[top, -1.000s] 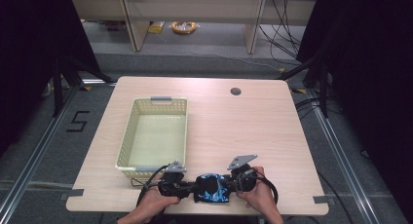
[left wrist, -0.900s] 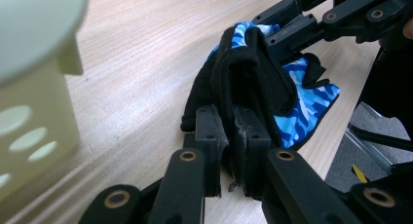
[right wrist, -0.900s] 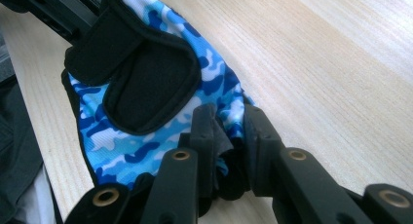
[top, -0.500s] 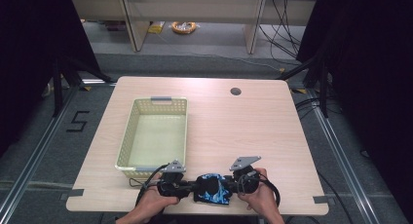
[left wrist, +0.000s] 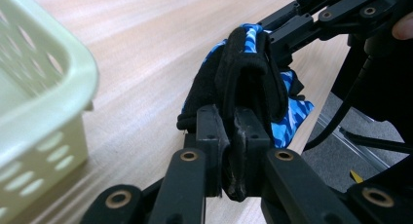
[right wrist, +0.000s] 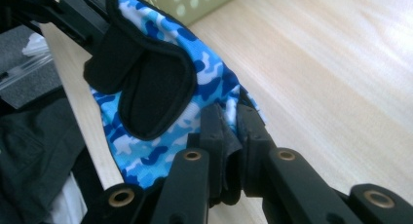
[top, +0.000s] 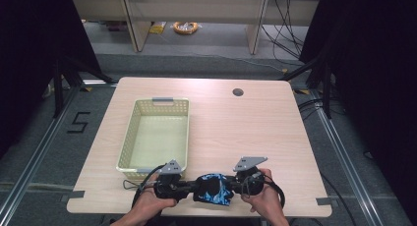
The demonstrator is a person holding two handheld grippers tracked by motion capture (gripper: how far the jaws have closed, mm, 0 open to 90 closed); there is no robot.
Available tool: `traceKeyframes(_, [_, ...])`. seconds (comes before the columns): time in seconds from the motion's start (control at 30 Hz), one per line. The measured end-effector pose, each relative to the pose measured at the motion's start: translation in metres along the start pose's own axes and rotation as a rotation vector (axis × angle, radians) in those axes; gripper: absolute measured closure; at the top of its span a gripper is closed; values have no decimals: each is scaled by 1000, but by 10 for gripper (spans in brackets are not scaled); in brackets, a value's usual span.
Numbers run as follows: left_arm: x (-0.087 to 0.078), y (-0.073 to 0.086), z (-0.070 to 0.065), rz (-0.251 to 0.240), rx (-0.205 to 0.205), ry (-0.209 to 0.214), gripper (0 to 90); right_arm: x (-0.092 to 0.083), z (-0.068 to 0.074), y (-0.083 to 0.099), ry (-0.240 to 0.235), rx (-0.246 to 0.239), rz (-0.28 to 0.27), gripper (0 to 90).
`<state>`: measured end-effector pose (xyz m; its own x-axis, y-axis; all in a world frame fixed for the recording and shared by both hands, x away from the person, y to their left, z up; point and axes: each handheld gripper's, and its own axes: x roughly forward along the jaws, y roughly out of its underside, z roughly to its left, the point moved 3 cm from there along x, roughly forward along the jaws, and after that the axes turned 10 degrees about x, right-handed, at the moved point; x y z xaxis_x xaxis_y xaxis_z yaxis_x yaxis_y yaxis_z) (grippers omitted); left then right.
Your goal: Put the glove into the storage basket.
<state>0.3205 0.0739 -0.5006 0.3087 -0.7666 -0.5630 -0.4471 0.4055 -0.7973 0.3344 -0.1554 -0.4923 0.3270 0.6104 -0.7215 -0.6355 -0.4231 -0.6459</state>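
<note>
While the left gripper [top: 189, 186] and right gripper [top: 236, 185] each pinch an edge, having just closed, the blue camouflage glove [top: 212, 188] hangs between them, likely for transfer to the basket [top: 129, 150].

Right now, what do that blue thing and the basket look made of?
Glove: seemingly soft stretch fabric, matte, blue camouflage print with black padded patches and edging; it folds and bunches. Basket: likely moulded plastic, pale yellow-green, smooth, slightly glossy; its walls are pierced with even holes.
</note>
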Motion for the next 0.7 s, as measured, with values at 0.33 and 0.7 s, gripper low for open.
traceKeyframes(0.33, [-25,-26,1,-51,26,-8,824,-20,12,-18,3,-12,-41,837])
traceKeyframes(0.7, [-52,-48,15,-70,30,-31,823,-30,23,-54,26,-59,-82,837])
